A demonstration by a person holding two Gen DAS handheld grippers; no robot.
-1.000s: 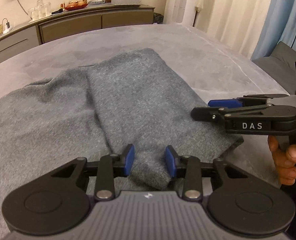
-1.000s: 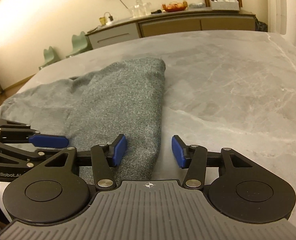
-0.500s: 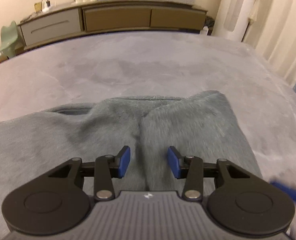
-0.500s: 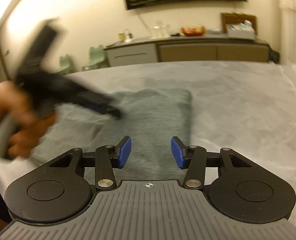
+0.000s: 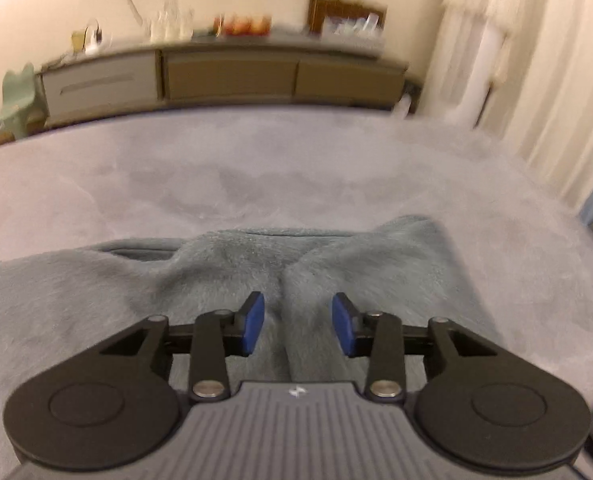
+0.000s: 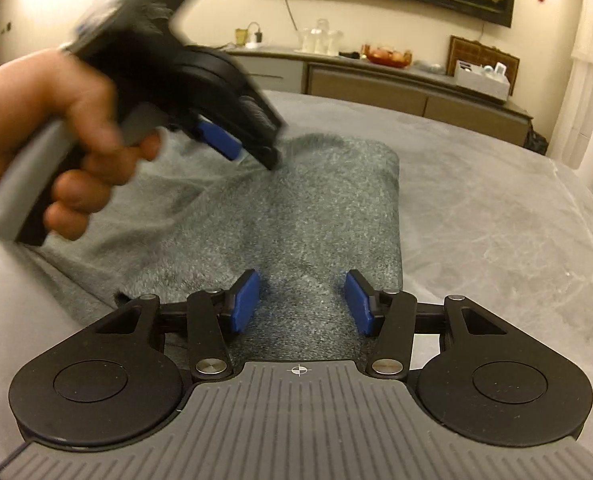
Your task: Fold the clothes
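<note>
Table (image 5: 256,184): one, grey and marbled, filling both views; the landmark for the rest.
Sideboard (image 5: 232,76): one, long, past the table's far edge, against the wall.
Garment (image 6: 328,216): one, grey and fuzzy, lying flat on the near part of the table; a folded panel with a straight right edge lies on top, and a crease (image 5: 284,280) runs down its middle in the left wrist view.
Hand (image 6: 68,136): one in view, above the table's left side, wrapped round the left tool's handle.
Left gripper (image 5: 298,322): one, above the garment, its two blue pads (image 5: 253,322) set wide apart with nothing between them, astride the crease.
Right gripper (image 6: 302,306): one, low over the garment's near end, its two pads (image 6: 246,300) spread wide and empty.
Chair (image 5: 14,96): one, pale green, beyond the table's far left corner.
</note>
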